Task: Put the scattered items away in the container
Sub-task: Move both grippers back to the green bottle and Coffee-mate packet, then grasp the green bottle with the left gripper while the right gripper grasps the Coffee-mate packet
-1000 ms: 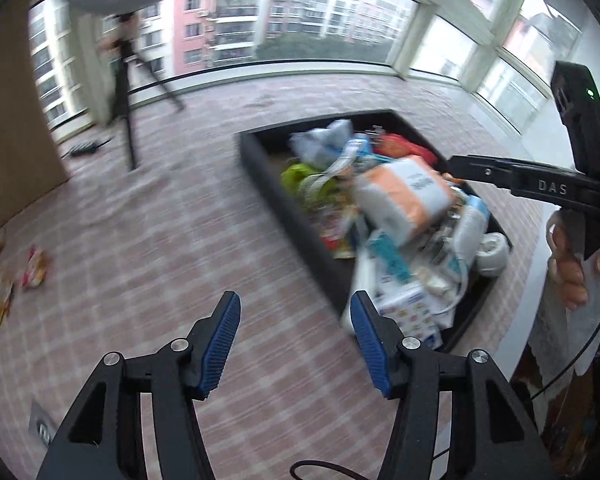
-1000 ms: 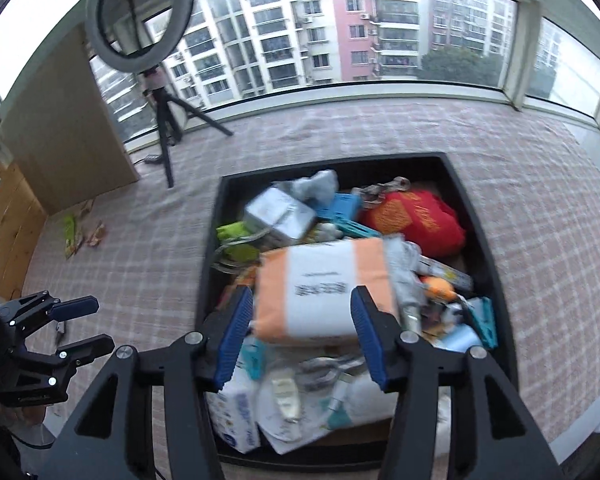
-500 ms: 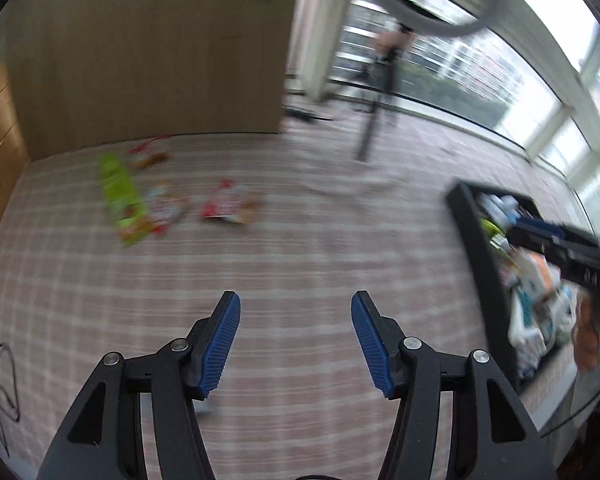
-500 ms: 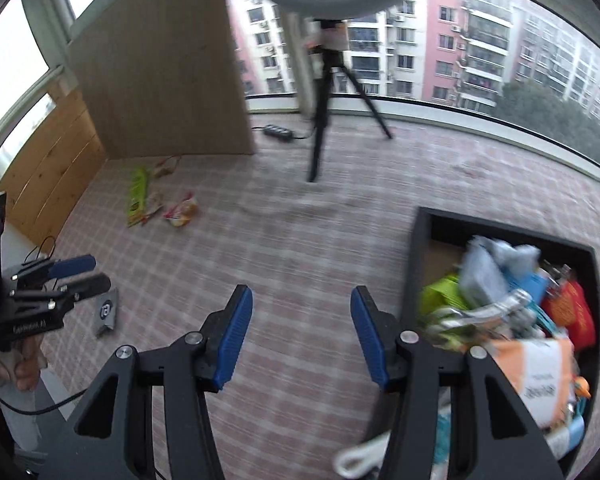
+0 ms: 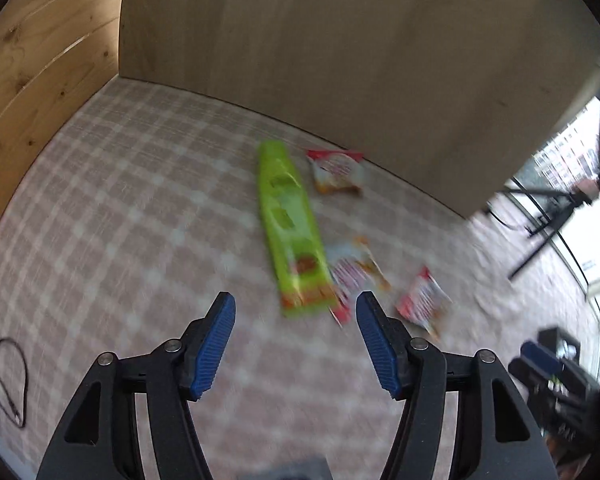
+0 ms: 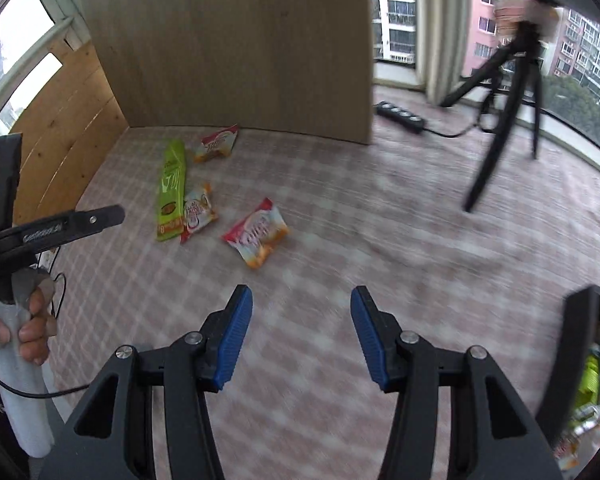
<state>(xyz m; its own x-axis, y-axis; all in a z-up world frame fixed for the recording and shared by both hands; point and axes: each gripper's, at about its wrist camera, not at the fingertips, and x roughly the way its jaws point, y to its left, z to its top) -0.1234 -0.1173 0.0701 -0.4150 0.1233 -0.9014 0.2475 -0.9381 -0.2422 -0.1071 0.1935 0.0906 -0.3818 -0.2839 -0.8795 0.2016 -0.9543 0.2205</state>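
Observation:
A long green snack pack (image 5: 292, 232) lies on the checked floor, with three red-and-white snack packets (image 5: 336, 172) (image 5: 356, 272) (image 5: 422, 300) beside it. My left gripper (image 5: 296, 340) is open and empty, just short of the green pack's near end. In the right wrist view the green pack (image 6: 172, 190) and the packets (image 6: 216, 144) (image 6: 198, 210) (image 6: 258, 232) lie ahead to the left. My right gripper (image 6: 302, 332) is open and empty, short of the nearest packet. The black container (image 6: 572, 344), full of items, shows at the right edge.
A tall wooden panel (image 6: 236, 44) and a plank wall (image 6: 60, 128) close off the corner behind the snacks. A black tripod (image 6: 508, 92) and a power strip (image 6: 400, 118) stand by the windows. Cables (image 5: 0, 360) lie at the left.
Both grippers have swung left, away from the container and toward the snacks in the corner, which now appear much nearer. Both stay open and empty.

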